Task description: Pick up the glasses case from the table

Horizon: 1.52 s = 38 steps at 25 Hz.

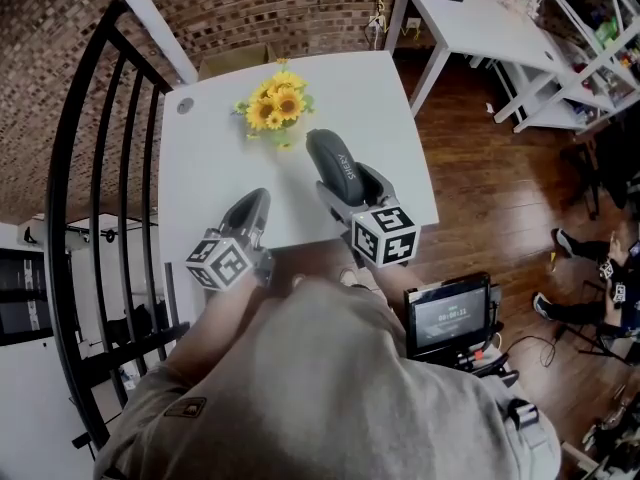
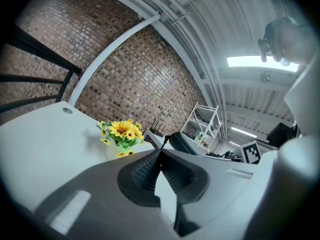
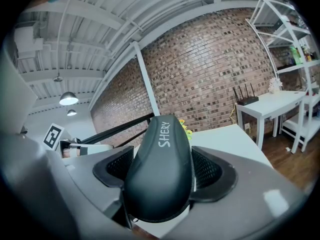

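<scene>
A dark glasses case (image 1: pixel 336 165) with white lettering is clamped between the jaws of my right gripper (image 1: pixel 345 180), held above the white table (image 1: pixel 210 168). In the right gripper view the case (image 3: pixel 161 171) fills the gap between both textured pads and sticks out forward. My left gripper (image 1: pixel 250 211) hovers over the table's near edge at the left, jaws closed together with nothing between them; its pads (image 2: pixel 150 171) meet at the tips in the left gripper view. From there the case (image 2: pixel 186 143) shows to the right.
A bunch of yellow sunflowers (image 1: pixel 275 105) stands on the table beyond both grippers. A black railing (image 1: pixel 100 168) runs along the left. A second white table (image 1: pixel 470 18) and white shelving (image 1: pixel 590 48) stand at the right. A small screen (image 1: pixel 450 313) sits low right.
</scene>
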Each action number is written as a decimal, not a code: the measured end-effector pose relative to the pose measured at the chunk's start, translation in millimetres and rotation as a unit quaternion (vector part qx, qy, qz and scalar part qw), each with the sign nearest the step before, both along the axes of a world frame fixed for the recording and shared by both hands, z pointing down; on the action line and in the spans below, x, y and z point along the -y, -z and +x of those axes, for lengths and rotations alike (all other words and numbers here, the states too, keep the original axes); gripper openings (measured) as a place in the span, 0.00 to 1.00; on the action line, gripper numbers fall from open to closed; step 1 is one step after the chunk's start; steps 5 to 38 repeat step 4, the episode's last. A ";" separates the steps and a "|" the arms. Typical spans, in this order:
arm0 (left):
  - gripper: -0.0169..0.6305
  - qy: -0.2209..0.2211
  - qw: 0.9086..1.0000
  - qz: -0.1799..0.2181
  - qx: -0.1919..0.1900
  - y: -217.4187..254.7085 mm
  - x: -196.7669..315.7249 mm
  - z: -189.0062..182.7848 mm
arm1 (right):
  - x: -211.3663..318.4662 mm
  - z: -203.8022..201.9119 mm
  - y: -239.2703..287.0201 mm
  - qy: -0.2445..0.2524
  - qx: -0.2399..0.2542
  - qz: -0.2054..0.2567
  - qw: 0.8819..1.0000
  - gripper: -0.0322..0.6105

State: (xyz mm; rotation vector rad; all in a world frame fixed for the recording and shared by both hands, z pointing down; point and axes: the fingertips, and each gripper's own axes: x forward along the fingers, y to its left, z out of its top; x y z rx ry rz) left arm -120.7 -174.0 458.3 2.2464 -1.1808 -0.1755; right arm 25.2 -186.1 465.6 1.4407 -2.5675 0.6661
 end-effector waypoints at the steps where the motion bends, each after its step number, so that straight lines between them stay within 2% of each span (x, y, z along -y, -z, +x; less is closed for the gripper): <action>1: 0.03 0.000 1.000 0.000 0.000 -0.4 -0.1 -0.6 | -0.1 -0.6 -0.6 0.000 0.000 0.000 1.000 0.62; 38: 0.03 0.000 1.000 -0.001 -0.001 -1.4 -0.9 -3.0 | -1.3 -2.8 -2.1 -0.001 0.000 -0.002 1.000 0.62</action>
